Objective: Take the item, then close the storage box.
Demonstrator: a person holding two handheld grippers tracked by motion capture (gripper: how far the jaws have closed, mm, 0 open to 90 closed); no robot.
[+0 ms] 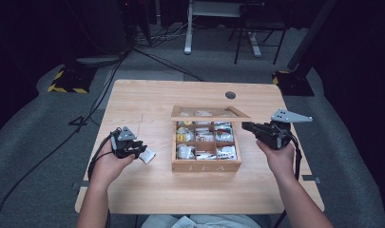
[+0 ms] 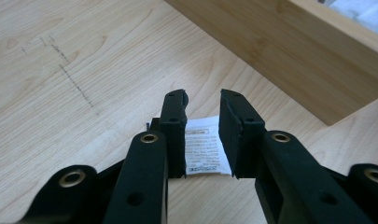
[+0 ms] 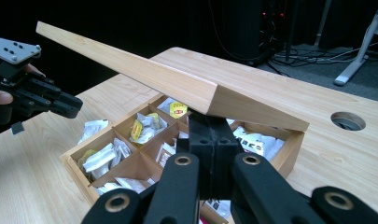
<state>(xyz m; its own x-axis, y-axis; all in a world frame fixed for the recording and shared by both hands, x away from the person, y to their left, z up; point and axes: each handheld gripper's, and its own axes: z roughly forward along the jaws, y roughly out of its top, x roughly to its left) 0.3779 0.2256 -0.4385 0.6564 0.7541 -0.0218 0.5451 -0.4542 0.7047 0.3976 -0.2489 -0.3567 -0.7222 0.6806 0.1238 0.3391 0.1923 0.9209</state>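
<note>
Lid (image 3: 177, 86) rests on the right gripper (image 3: 214, 140), pressed together — could slam down; left gripper (image 2: 203, 121), spread, straddles a sachet (image 2: 204, 151).

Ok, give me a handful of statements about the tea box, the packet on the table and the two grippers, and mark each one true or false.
1. The tea box has its lid raised. True.
2. The right gripper is at the right end of the lid, propping it up. True, and the right gripper view shows its jaws closed under the lid's edge.
3. The left gripper is clamped tight on the white packet. False: its jaws stand apart, with the packet lying on the table between them.
4. The box compartments are empty. False: they hold tea packets.
5. The white packet lies inside the box. False: it lies on the table, left of the box.
</note>
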